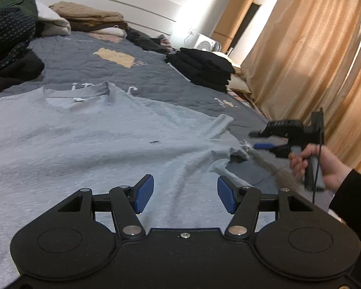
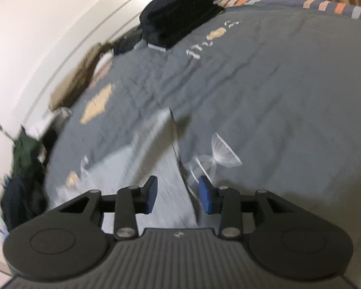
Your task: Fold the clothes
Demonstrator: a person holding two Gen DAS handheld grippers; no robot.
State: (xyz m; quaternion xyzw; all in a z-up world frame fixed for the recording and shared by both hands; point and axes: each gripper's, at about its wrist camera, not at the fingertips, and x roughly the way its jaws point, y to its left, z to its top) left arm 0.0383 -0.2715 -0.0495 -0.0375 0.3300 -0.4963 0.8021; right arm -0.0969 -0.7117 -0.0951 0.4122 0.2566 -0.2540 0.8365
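Grey cotton shirt (image 1: 89,130) lies spread flat on the dark grey quilt (image 1: 137,72) of the bed, collar to the far side, one sleeve (image 1: 219,125) sticking out to the right and a bit wrinkled. I see my left gripper (image 1: 185,193) low over the shirt's near part, blue pads spread apart w/ nothing between them, only cloth under. My right gripper (image 2: 178,193) is at the shirt's right edge, beside the sleeve; its fingers are also apart, not pinching anything, though the shirt's edge shows in the gap below. The right view is blurred, so I cannot tell if the pads touch the cloth. In the left view a hand (image 1: 325,166) w/ black sleeve holds the right gripper by its handle, just off the shirt's edge. A folded black pile (image 1: 204,67) sits farther on the quilt, well apart from the shirt. More clothes, beige and dark, are heaped at the headboard. Tan curtain (image 1: 312,55) hangs at the right.
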